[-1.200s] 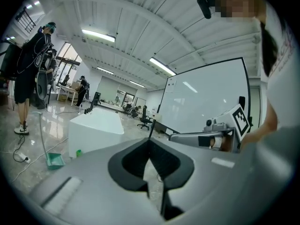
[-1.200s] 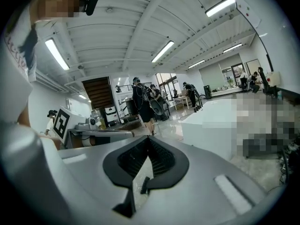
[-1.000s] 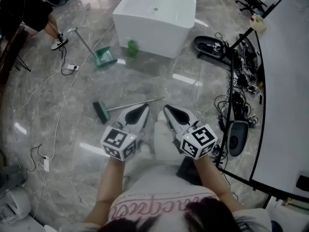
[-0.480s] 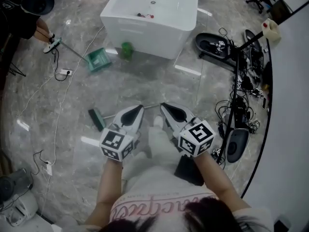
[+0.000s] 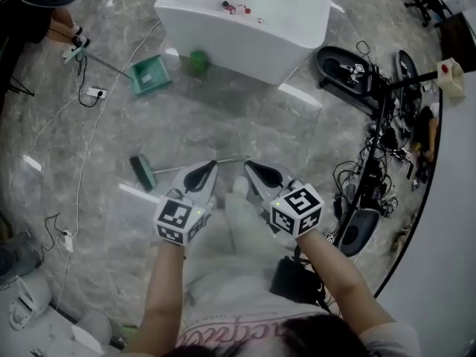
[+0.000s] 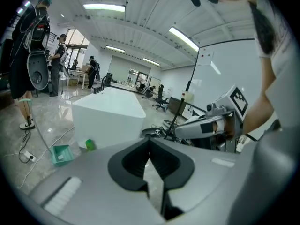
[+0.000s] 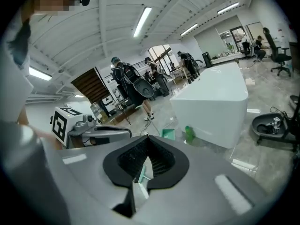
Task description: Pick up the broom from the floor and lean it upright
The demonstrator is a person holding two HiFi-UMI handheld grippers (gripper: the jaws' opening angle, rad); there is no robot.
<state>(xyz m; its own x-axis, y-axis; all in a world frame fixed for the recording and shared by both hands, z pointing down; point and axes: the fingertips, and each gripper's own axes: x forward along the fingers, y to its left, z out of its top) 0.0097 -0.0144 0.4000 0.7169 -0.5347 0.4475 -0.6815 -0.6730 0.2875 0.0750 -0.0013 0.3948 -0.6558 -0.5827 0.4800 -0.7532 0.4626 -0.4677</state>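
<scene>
The broom [image 5: 143,171] lies flat on the grey marble floor [image 5: 223,121]. Its green head is at the 9 o'clock end and its thin metal handle runs toward 3 o'clock, rising slightly in the head view. The handle's far end shows in the gap between the two tools.

The left tool [image 5: 213,163] points toward 12 o'clock, and its tip overlaps the handle in the head view. Its own view shows the jaws pressed together at the tips with nothing between them. The right tool [image 5: 248,163] is just beside it at 3 o'clock, apart from it. Its jaws also meet at the tips and hold nothing. In the right gripper view the broom's green head [image 7: 142,174] shows on the floor through the opening behind the tips.

At 12 o'clock from the broom head sits a green dustpan [image 5: 149,74] with a long handle. A small green bottle [image 5: 198,59] is near it at 3 o'clock, right against a white bathtub [image 5: 245,24]. A white power strip [image 5: 95,92] lies at 9 o'clock from the dustpan. Tangled black cables [image 5: 372,177] lie well out at 3 o'clock from the tools.
</scene>
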